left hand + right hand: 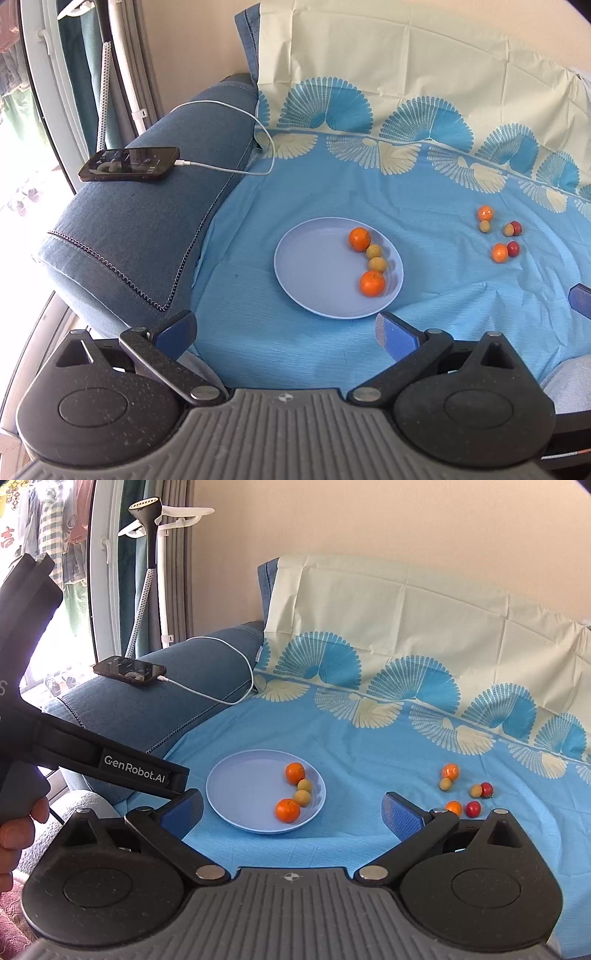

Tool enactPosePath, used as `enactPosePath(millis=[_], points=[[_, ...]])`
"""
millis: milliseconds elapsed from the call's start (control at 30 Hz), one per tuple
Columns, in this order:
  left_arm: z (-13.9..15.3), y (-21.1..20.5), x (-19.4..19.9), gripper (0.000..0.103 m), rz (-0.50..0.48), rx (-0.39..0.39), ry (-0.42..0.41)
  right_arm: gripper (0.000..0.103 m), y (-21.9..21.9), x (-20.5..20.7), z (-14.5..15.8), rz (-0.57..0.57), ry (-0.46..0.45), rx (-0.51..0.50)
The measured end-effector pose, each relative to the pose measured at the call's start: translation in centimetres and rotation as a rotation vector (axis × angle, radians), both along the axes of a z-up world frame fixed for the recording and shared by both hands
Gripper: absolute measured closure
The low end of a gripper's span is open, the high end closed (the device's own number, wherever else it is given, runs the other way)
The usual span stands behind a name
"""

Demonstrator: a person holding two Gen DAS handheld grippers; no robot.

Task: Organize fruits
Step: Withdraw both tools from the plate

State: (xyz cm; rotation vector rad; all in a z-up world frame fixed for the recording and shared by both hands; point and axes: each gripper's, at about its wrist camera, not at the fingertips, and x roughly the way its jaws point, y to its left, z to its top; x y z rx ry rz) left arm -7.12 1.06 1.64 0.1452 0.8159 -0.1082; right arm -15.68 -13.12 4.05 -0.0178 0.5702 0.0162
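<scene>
Blue sofa (147,709) draped with patterned sheet (369,720), beige wall (369,524), sunlit window (55,572).

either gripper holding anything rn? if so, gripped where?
Nothing held. The left gripper and the right gripper both have open, empty jaws. Four fruits sit on the plate; the other fruits lie loose on the blue sheet.

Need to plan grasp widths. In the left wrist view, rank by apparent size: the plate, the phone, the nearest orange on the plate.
1. plate
2. phone, though it sits farther off
3. nearest orange, clearly smallest
</scene>
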Motion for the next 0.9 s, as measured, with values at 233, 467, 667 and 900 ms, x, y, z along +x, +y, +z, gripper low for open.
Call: enactPosePath(millis=[233, 467, 667, 900], points=[[0.0, 0.4, 0.1, 0.0, -0.002, -0.004, 0.0, 0.001, 0.2, -0.1, 0.0, -0.003, -0.002, -0.002], [-0.1, 0.4, 0.2, 0.0, -0.003, -0.004, 0.007, 0.001, 0.3, 0.0, 0.0, -0.003, 0.0, -0.003], [-0.4, 0.4, 0.7, 0.0, -0.005, 0.0, 0.02, 0.001, 0.2, 0.3, -0.1, -0.003, 0.011, 0.003], [-0.9, 0.0, 1.1, 0.0, -0.011, 0.018, 0.035, 0.001, -0.1, 0.6, -0.5, -0.005, 0.029, 0.018]])
